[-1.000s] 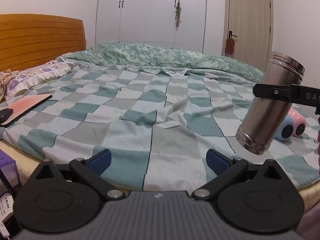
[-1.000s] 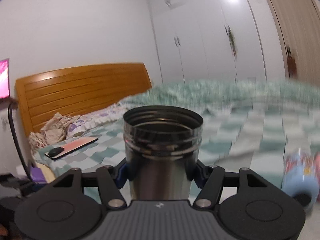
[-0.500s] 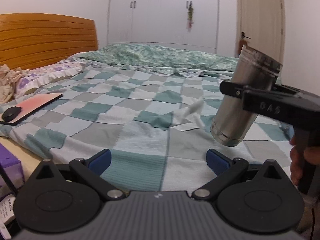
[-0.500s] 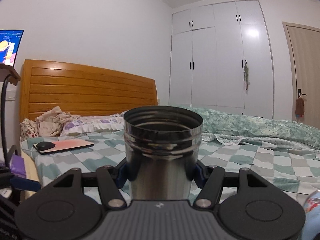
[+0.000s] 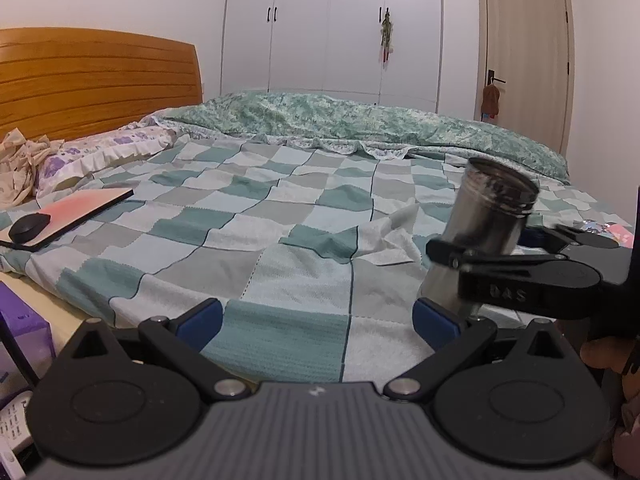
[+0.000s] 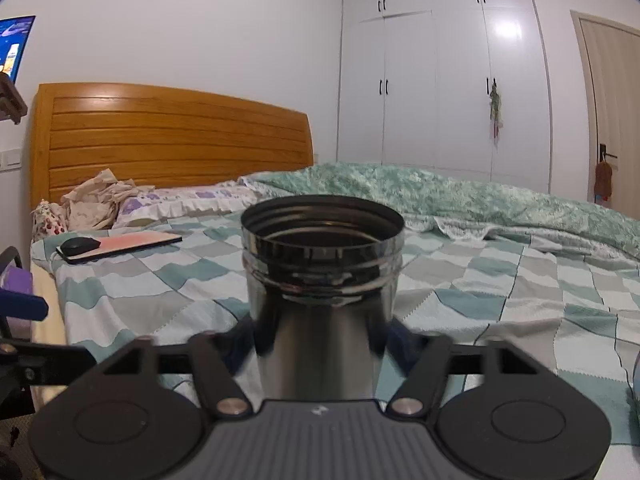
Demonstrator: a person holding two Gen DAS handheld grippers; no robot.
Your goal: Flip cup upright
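Observation:
A stainless steel cup [image 6: 320, 292] is held mouth-up between the blue pads of my right gripper [image 6: 320, 340], which is shut on it. In the left wrist view the cup [image 5: 484, 224] stands almost upright, tilted slightly right, low over the checkered blanket [image 5: 280, 240], with the right gripper [image 5: 520, 284] clamped round its lower body. I cannot tell whether its base touches the bed. My left gripper [image 5: 316, 316] is open and empty, just left of the cup near the bed's front edge.
A pink pad [image 5: 80, 208] with a black mouse [image 5: 29, 226] lies at the bed's left. Pillows and a wooden headboard [image 5: 100, 84] are behind it. A folded green duvet [image 5: 360, 124] lies across the far bed. A pink object [image 5: 616, 232] shows at the right.
The right gripper has carried the cup down and toward the near bed edge, closer to the left gripper. The cup has come from tilted to nearly upright. The left gripper stayed open.

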